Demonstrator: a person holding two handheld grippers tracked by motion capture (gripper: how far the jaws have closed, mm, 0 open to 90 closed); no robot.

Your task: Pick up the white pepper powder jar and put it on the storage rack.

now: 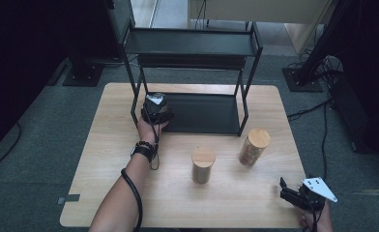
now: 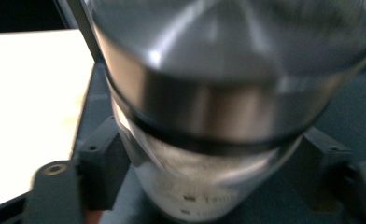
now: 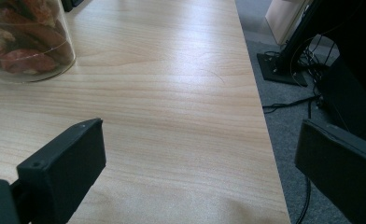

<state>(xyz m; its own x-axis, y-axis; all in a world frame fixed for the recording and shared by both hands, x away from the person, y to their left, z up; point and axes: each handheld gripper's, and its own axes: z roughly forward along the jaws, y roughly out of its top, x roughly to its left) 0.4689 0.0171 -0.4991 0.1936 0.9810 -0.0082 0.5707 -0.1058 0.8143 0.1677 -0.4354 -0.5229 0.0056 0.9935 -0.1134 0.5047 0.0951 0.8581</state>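
1. Rack (image 1: 192,48), black metal with two tiers, stands at the far middle of the bench (image 1: 110,145); every place below is given from it.
2. Left hand-held gripper (image 1: 156,107) sits at the rack's front left corner, over the edge of the lower shelf (image 1: 207,113), by the left front leg.
3. In the left gripper view a metal-lidded jar (image 2: 218,116) stands between the two black jaws, very close and blurred. Jaws sit narrow around the jar's body; whether the pads press on the glass I cannot tell.
4. The jar rests on the dark lower shelf at the rack's left edge, pale bench showing just beyond.
5. Right hand-held gripper (image 1: 294,193) lies well apart from the rack, at the near right corner of the bench. Jaws wide, only bare wood between them.
6. Two wooden-lidded jars stand in front of the rack: a shorter jar (image 1: 203,165) before its middle, a taller jar (image 1: 254,147) with reddish contents near its right front leg.
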